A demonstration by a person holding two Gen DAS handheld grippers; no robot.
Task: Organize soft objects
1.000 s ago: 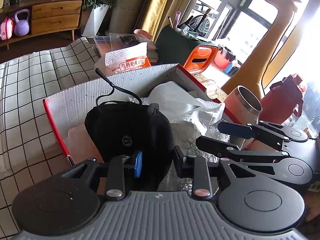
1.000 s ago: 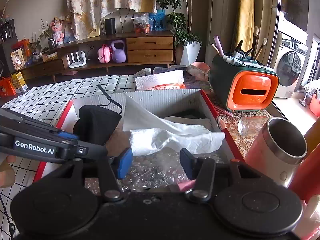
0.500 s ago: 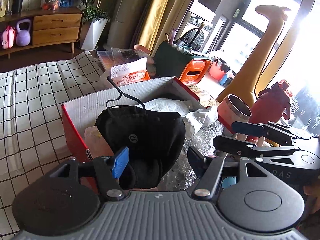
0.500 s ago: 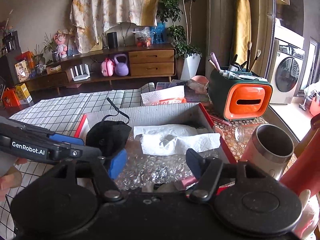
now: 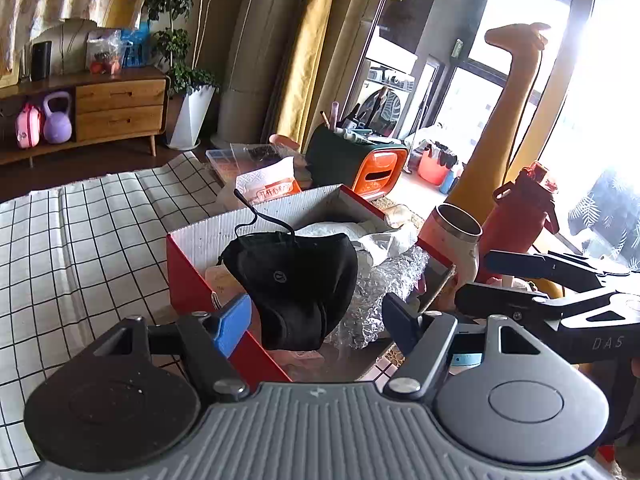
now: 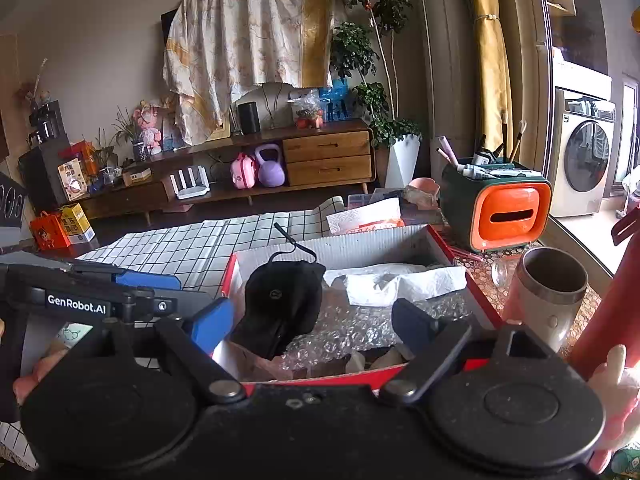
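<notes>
Now both grippers — left gripper, right gripper — tilt downward, opening.

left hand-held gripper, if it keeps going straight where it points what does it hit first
Most likely the black cap in the red box, straight ahead between the opening, empty jaws of the left hand-held gripper; depth is unclear.
</notes>
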